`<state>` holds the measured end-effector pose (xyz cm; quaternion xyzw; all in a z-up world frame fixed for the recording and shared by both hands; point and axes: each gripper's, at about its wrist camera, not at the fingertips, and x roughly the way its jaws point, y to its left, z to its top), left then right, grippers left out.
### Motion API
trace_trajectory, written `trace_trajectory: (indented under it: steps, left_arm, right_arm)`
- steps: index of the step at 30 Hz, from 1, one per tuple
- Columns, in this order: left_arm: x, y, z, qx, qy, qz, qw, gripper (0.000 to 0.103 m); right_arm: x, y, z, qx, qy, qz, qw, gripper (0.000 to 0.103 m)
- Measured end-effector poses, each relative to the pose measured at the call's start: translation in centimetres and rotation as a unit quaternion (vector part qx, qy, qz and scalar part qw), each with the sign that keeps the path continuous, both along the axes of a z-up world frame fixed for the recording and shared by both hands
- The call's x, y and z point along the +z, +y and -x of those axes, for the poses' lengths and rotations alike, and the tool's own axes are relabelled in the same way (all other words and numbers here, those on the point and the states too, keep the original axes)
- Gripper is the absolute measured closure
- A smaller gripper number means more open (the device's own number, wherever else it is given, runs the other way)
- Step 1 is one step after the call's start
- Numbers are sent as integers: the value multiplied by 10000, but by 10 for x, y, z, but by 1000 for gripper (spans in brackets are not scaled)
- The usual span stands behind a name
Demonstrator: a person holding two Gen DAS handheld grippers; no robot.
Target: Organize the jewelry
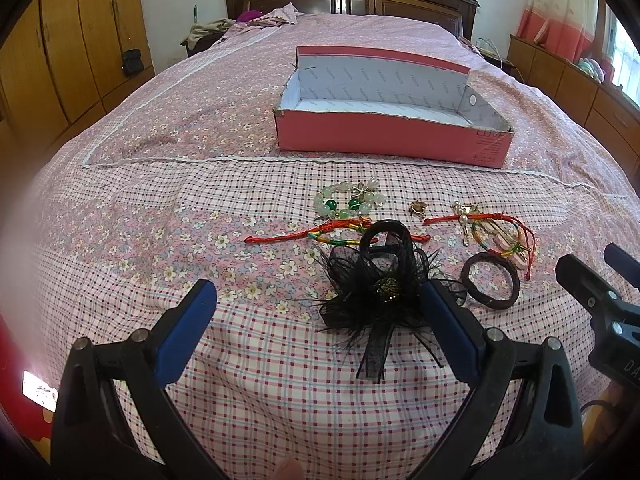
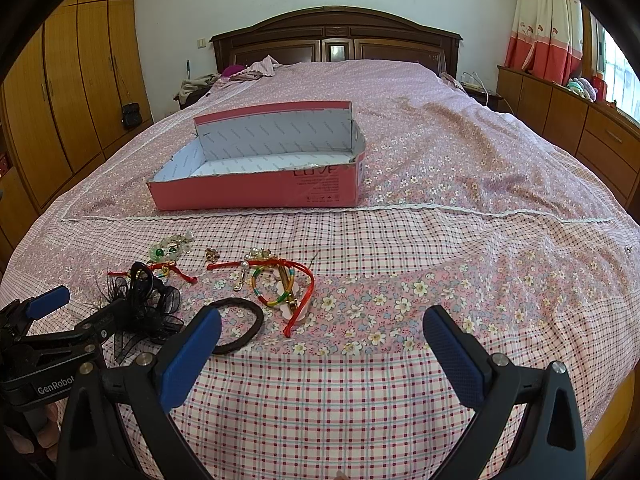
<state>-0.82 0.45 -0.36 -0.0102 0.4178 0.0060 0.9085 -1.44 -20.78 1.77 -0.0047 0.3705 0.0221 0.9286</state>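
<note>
Left gripper (image 1: 316, 308) gapes wide, empty, over the black feather hair clip (image 1: 376, 292); right gripper (image 2: 322, 334) equally wide, holding nothing. Bracelets (image 2: 280, 284) and brown hair tie (image 2: 236, 330) lie just beside the clip, pink box (image 2: 260, 184) beyond

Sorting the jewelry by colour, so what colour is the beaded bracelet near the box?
Pale and dark green beads on the beaded bracelet, clearest in the left wrist view.
</note>
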Motion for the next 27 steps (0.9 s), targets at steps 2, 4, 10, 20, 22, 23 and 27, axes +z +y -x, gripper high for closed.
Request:
trace_trajectory:
  steps: [2,4,10,20,22,23,27]
  left_arm:
    - [2,-2,1,-13,-6,6,10000,8]
    - [4,-4,2,-24,-4,6,10000,8]
    - [5,-5,1,-36,10,10,10000,8]
    - [5,-7,0,-78,26,31,10000,8]
    - [5,-8,-1,-120,35,53,9999,8]
    - [5,-8,-2,-152,39,69,9999,8]
    - [4,-11,-5,-309,80,125,9994,8]
  right_arm:
    - [0,0,0,3,0,-1,10000,0]
    - [0,0,0,3,0,1,10000,0]
    - [0,-1,0,-1,-6,-1,10000,0]
    - [4,0,0,-15,-37,0,10000,0]
    - [7,-1,-1,-10,-64,20,10000,0]
    - [8,-3,-1,-14,-89,24,10000,0]
    - [14,-12,-1,-61,-171,11,9998,0]
